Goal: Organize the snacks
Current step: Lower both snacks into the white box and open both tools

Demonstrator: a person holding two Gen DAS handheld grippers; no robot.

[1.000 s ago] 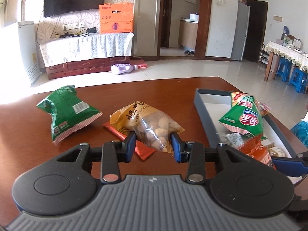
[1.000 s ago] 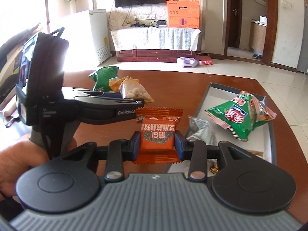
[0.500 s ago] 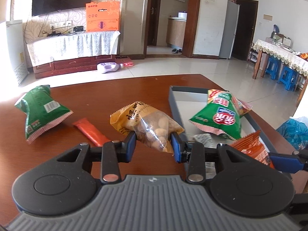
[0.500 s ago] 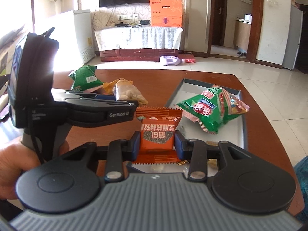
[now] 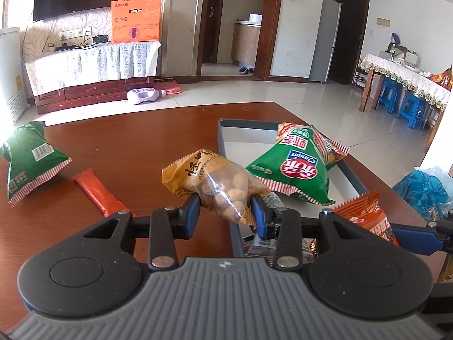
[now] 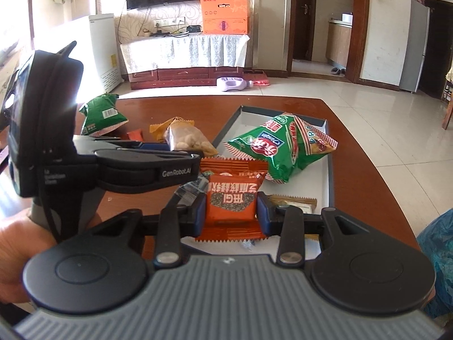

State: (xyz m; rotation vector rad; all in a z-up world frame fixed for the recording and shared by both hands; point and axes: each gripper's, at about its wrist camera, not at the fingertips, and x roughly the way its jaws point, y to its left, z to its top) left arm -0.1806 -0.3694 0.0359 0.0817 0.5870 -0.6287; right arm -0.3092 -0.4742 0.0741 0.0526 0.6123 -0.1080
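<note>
My left gripper (image 5: 225, 212) is shut on a yellow bag of nuts (image 5: 215, 182) and holds it in the air at the near left edge of the grey tray (image 5: 243, 123). My right gripper (image 6: 230, 212) is shut on an orange snack packet (image 6: 231, 201), held above the tray's near end (image 6: 329, 175). That packet also shows at the right of the left wrist view (image 5: 368, 215). A green chip bag (image 5: 297, 167) lies in the tray on top of a red and yellow bag. The left gripper's body (image 6: 141, 167) crosses the right wrist view, held by a hand (image 6: 17, 255).
On the brown table (image 5: 127, 141), left of the tray, lie a second green bag (image 5: 28, 161) and an orange stick packet (image 5: 96, 191). A small tan packet (image 6: 294, 202) and a clear wrapper lie in the tray's near end. A blue plastic bag (image 5: 421, 187) sits off the table's right edge.
Both grippers have moved to the right with their packets. The nut bag now hangs at the tray's left edge instead of over the table, and the orange packet has come over the tray.
</note>
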